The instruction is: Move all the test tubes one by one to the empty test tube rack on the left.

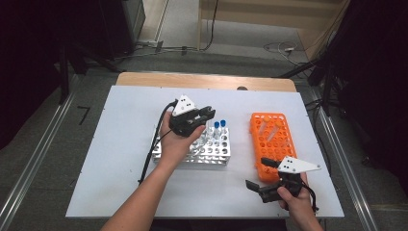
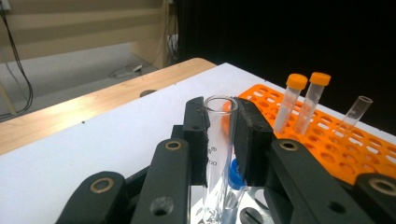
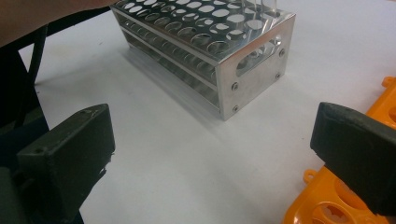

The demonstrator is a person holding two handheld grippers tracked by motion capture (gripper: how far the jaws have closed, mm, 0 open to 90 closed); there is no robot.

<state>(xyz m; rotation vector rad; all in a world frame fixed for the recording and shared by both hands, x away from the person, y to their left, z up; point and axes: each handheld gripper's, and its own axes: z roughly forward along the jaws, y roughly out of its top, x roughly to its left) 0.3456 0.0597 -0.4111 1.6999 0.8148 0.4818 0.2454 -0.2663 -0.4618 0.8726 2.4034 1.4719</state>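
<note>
My left gripper (image 2: 219,137) is shut on a clear uncapped test tube (image 2: 218,154), held upright over the metal rack (image 1: 214,151). A blue-capped tube (image 2: 236,176) stands in that rack just behind the held one. In the high view my left gripper (image 1: 207,115) hovers above the rack's far side, next to two blue-capped tubes (image 1: 220,126). The orange rack (image 1: 272,139) lies to the right and holds two orange-capped tubes (image 2: 308,81) and one uncapped clear tube (image 2: 356,112). My right gripper (image 1: 258,173) rests open at the front right, with nothing between its jaws.
In the right gripper view the metal rack (image 3: 224,51) stands ahead on the white board (image 3: 187,154), a corner of the orange rack (image 3: 336,207) sits at lower right, and the other forearm (image 3: 42,16) crosses the top left. A wooden table edge (image 1: 207,80) runs behind.
</note>
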